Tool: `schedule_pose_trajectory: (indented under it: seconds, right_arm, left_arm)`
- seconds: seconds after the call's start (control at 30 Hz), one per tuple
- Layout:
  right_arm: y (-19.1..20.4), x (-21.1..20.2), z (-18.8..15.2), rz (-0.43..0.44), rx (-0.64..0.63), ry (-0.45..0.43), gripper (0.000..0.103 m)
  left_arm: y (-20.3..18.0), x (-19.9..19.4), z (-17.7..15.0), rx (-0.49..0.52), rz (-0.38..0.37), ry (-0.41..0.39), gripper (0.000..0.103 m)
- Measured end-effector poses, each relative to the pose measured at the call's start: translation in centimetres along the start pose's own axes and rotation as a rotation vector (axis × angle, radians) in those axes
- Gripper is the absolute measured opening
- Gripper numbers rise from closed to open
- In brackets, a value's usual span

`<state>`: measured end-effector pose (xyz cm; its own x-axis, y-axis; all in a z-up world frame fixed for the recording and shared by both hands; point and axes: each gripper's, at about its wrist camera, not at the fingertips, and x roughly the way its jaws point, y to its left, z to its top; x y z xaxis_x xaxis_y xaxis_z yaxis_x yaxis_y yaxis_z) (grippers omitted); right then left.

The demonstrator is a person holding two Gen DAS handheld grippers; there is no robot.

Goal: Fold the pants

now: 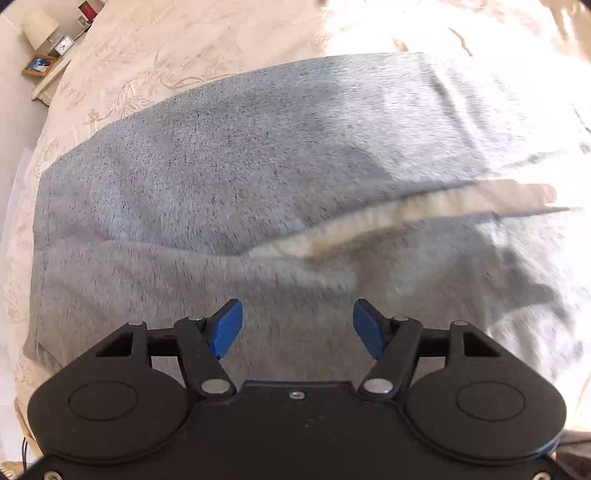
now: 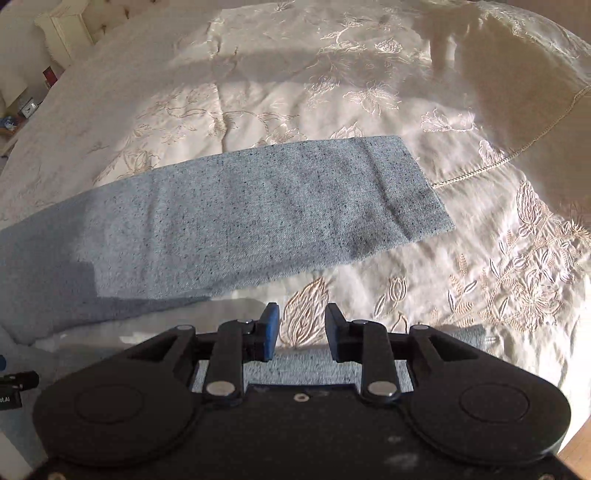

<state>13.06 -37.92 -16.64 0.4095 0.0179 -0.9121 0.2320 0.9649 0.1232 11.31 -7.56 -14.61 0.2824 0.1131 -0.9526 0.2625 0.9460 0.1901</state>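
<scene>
Grey pants [image 1: 229, 177] lie spread on a bed covered by a cream bedspread [image 1: 122, 62] stitched with flower patterns.

Left wrist view: the pants fill most of the frame, from the left edge to the bright, sunlit right side. The two legs lie side by side, with a narrow strip of cream bedspread showing between them across the middle right. The picture is blurred toward the centre and right. The left gripper [image 1: 297, 326] sits at the lower centre above the nearer leg, its blue pads [image 1: 226, 328] wide apart with nothing between them. In the upper left corner stand a lamp [image 1: 38, 29], a small clock [image 1: 63, 45] and a framed picture [image 1: 38, 65] on a nightstand.

Right wrist view: one pant leg [image 2: 236, 218] runs from the left edge to the centre right, flat on the bedspread [image 2: 332, 74], its hem end pointing right. Its left part lies in shadow and the rest in sunlight. The right gripper [image 2: 302, 330] is at the lower centre over bare bedspread, just below the leg's near edge. Its jaws stand apart with a moderate gap, holding nothing. More grey fabric shows beneath the gripper body at the bottom. A thin cord trim [image 2: 517, 151] crosses the bedspread at the upper right
</scene>
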Motion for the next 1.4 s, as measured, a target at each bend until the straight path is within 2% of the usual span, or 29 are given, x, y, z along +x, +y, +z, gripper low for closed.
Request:
schedule_pose_trajectory:
  seconds: [0.23,0.53,0.83,0.97,1.13,1.27,1.4]
  right_arm:
    - [0.9,-5.7,-5.8,-0.023,0.096,-0.038,0.030]
    - [1.9,-11.0,-14.9,-0.074,0.211,-0.052,0.032]
    - [3.0,-15.7,-21.9,-0.071,0.273,-0.099,0.033]
    - [2.5,-16.7,-23.6,-0.026,0.335,-0.111,0.034]
    - [0.2,-15.5,-23.7,-0.020,0.455,-0.103,0.035]
    - [-3.0,-13.6,-22.3,-0.051,0.547,-0.105,0.036]
    - [-5.7,-11.4,-20.3,-0.093,0.548,-0.102,0.036]
  left_arm:
    - [0.5,-2.6,-4.6,0.006,-0.076,-0.001,0.068]
    - [3.4,-5.3,-10.6,-0.040,-0.093,-0.029,0.066]
    - [4.3,-7.2,-13.9,-0.027,-0.103,-0.094,0.066]
    - [4.7,-7.5,-14.7,-0.023,-0.111,-0.089,0.066]
    - [5.8,-7.3,-15.4,-0.048,-0.084,-0.071,0.066]
    - [6.2,-6.7,-15.4,-0.090,-0.064,-0.040,0.066]
    - [5.7,-6.4,-14.9,-0.120,-0.035,-0.015,0.066]
